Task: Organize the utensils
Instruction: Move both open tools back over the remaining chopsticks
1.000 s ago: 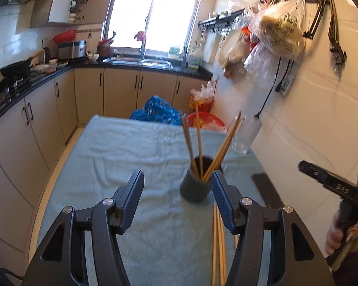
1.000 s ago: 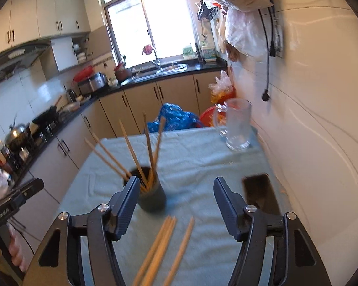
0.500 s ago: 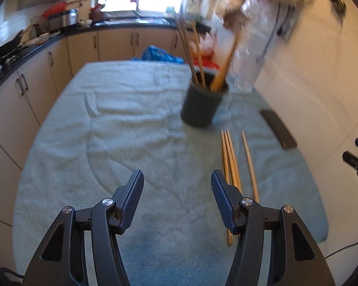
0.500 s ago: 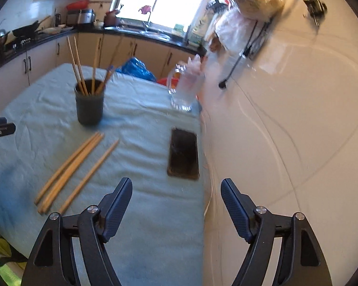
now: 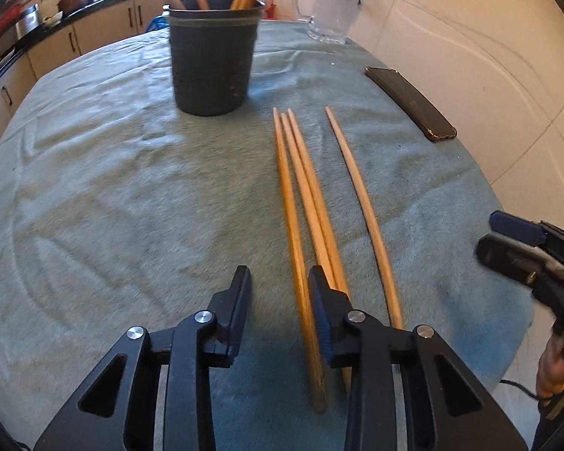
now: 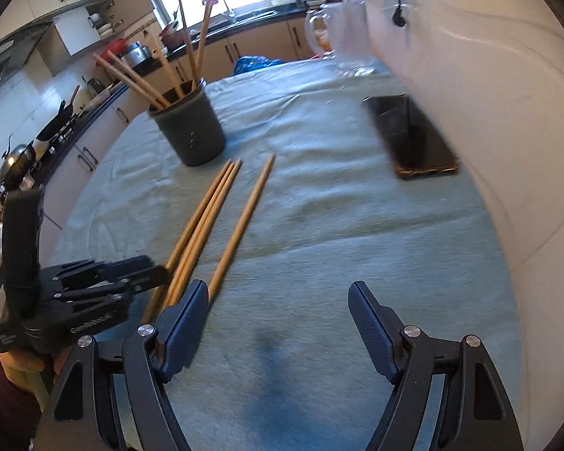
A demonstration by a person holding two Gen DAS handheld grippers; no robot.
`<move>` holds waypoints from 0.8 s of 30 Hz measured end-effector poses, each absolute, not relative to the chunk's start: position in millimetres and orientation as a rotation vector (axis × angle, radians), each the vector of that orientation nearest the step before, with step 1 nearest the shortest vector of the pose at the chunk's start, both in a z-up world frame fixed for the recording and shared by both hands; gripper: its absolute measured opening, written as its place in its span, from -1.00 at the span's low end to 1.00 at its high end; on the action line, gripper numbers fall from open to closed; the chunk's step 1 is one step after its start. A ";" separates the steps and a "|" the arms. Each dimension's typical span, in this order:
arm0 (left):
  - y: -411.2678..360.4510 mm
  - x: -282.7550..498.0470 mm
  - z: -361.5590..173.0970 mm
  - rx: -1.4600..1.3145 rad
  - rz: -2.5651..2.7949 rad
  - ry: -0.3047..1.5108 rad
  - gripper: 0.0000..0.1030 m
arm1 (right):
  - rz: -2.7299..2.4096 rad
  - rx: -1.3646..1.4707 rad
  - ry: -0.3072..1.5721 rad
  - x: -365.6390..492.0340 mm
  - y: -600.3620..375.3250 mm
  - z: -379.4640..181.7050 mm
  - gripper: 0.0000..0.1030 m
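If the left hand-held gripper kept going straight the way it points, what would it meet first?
Probably the leftmost wooden chopstick: it already lies between the left hand-held gripper's partly open fingers, close to the right one. Further along, the dark grey ribbed utensil cup stands slightly left of that line; depth is hard to judge.

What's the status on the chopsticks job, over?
Left gripper open, low over one loose chopstick. Right gripper open, empty. Four chopsticks loose on the cloth beside the holder. Phone off right, clear.

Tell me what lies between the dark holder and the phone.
Only bare cloth between holder and phone, in the left wrist view; the loose chopsticks' tips stop just short of that line.
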State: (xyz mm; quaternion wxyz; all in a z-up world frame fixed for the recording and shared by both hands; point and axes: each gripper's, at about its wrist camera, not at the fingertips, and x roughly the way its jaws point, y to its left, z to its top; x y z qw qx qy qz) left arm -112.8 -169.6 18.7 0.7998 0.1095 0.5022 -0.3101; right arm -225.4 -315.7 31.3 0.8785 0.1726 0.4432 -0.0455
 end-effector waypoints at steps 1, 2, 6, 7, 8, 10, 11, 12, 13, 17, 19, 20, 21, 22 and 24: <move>-170.9 -112.1 19.2 0.248 -0.660 1.068 -0.76 | -0.087 0.357 0.930 -220.2 -312.5 28.1 0.55; -172.7 -110.4 18.4 0.260 -0.651 1.065 -0.88 | -0.079 0.355 0.935 -216.0 -309.7 24.8 0.53; -167.7 -99.8 18.9 0.203 -0.621 1.085 -0.88 | -0.058 0.333 0.963 -198.5 -296.2 15.5 0.22; -163.6 -98.0 19.4 0.191 -0.604 1.092 -0.88 | -0.053 0.328 0.968 -195.5 -294.5 14.7 0.15; -157.3 -96.7 19.9 0.174 -0.588 1.104 -0.88 | -0.048 0.324 0.974 -191.2 -291.3 12.8 0.13; -147.8 -94.6 19.6 0.146 -0.573 1.124 -0.88 | -0.044 0.313 0.980 -184.2 -287.0 10.6 0.05; -140.5 -94.2 19.2 0.121 -0.567 1.139 -0.87 | -0.043 0.305 0.982 -179.2 -284.2 8.8 0.03; -133.0 -94.2 18.8 0.092 -0.565 1.155 -0.88 | -0.043 0.295 0.985 -174.4 -281.4 7.0 0.02; -128.8 -94.4 18.2 0.074 -0.561 1.165 -0.87 | -0.045 0.286 0.988 -171.2 -279.0 5.8 0.00; -110.8 -97.1 16.4 -0.010 -0.553 1.189 -0.87 | -0.062 0.244 1.006 -157.5 -268.3 -2.6 -0.37; -108.6 -99.7 15.6 -0.028 -0.549 1.189 -0.87 | -0.079 0.216 1.005 -154.8 -264.2 -3.0 -0.76; -107.8 -101.1 15.5 -0.034 -0.544 1.188 -0.87 | -0.079 0.221 1.006 -154.3 -264.2 -2.9 -0.77; -108.6 -102.4 15.5 -0.036 -0.541 1.189 -0.87 | -0.078 0.230 1.010 -155.2 -264.9 -2.8 -0.78; -108.3 -104.6 15.7 -0.036 -0.541 1.190 -0.87 | -0.079 0.233 1.014 -156.7 -265.9 -2.8 -0.79; -107.3 -109.1 16.6 -0.025 -0.549 1.196 -0.87 | -0.084 0.229 1.033 -164.0 -266.4 -2.4 -0.81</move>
